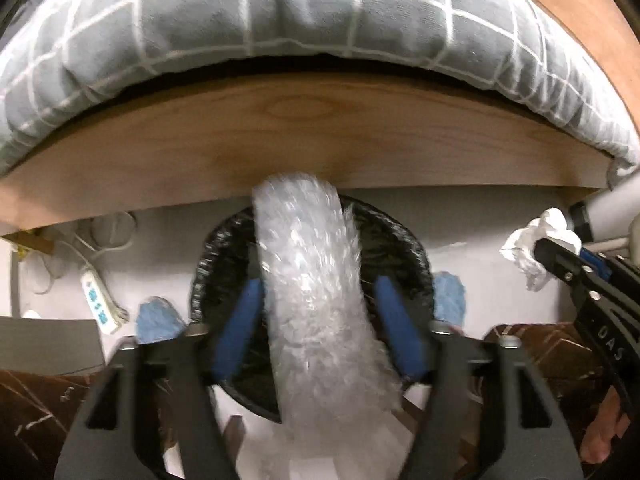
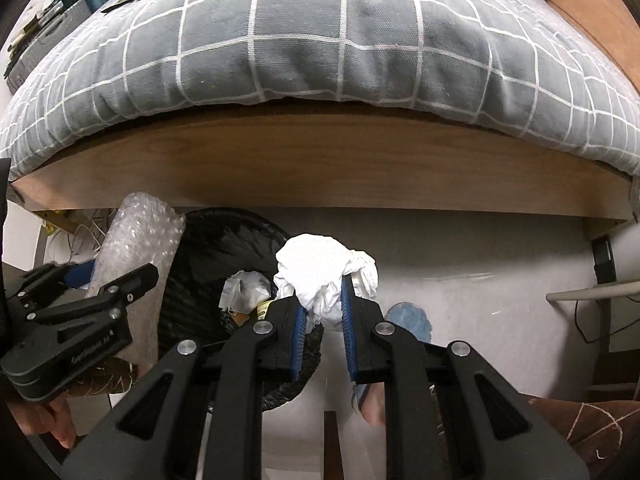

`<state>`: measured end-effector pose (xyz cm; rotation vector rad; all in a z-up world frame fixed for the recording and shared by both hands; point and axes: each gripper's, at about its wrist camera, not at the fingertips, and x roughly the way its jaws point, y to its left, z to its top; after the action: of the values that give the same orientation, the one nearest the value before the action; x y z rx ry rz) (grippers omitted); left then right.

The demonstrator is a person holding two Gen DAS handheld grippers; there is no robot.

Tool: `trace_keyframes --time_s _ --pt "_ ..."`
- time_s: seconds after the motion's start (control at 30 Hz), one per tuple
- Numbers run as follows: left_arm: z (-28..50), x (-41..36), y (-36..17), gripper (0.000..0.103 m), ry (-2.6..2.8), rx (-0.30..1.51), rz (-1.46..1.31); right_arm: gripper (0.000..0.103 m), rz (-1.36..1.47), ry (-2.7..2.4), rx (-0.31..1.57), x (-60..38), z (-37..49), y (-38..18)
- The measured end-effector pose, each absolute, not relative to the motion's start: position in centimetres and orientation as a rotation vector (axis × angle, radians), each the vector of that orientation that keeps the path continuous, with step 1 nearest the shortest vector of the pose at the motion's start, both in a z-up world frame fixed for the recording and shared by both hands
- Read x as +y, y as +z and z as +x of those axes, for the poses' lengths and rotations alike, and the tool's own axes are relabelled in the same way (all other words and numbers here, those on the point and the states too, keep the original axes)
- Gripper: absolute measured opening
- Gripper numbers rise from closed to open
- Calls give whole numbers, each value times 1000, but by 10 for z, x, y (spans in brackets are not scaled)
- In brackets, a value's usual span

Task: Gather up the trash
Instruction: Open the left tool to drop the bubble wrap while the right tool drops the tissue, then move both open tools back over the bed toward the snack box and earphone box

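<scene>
A roll of bubble wrap [image 1: 308, 272] hangs between the blue pads of my left gripper [image 1: 318, 320], directly over a round bin with a black liner [image 1: 400, 248]. The jaws stand wider than the roll, with a gap on its right side, so the gripper is open. My right gripper [image 2: 323, 312] is shut on a crumpled white paper wad [image 2: 320, 268], held just right of the bin [image 2: 216, 248]. The right wrist view also shows the bubble wrap [image 2: 136, 240] and the left gripper [image 2: 96, 276] at the left. Crumpled trash [image 2: 248, 288] lies inside the bin.
A wooden bed frame [image 1: 320, 140] with a grey checked duvet [image 1: 280, 12] runs right behind the bin. A white power strip [image 1: 98, 300] with cables lies on the floor at left. The person's feet in blue slippers [image 1: 158, 320] flank the bin.
</scene>
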<state>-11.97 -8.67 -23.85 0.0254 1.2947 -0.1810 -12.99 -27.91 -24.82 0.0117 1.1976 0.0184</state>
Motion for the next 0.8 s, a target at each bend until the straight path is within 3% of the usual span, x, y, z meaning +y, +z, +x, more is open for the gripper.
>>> trace_keyframes --time_s 0.07,0.23,0.8 --pt "-120 -83 -236 83 -164 1275 35 16 14 21 1194 -276 -128 -247" --pt "-122 -66 -230 96 -126 1246 30 16 -2 50 1198 -263 -123 -248" --pt "-117 14 -206 97 10 1210 -51 19 -81 221 1207 -176 -114 -251"
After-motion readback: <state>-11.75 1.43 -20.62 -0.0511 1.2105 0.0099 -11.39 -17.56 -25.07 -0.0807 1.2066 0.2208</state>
